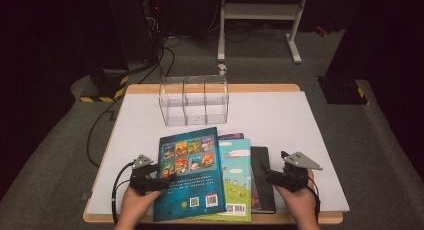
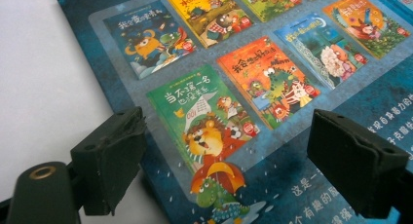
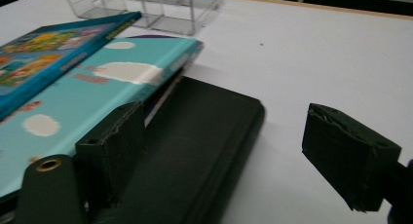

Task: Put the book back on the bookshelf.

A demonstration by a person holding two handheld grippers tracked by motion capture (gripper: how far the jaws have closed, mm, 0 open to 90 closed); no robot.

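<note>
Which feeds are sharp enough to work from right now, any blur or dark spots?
High view: table lit, surroundings dark. Left gripper view: dark blue book cover crisp, left claw soft. Right gripper view: light blue book smeared, black notebook featureless.

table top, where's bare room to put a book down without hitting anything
The white table is bare right of the clear organizer and black notebook, and in a narrower strip left of the dark blue book. The near middle is crowded: overlapping books with the left gripper and right gripper beside them.
</note>
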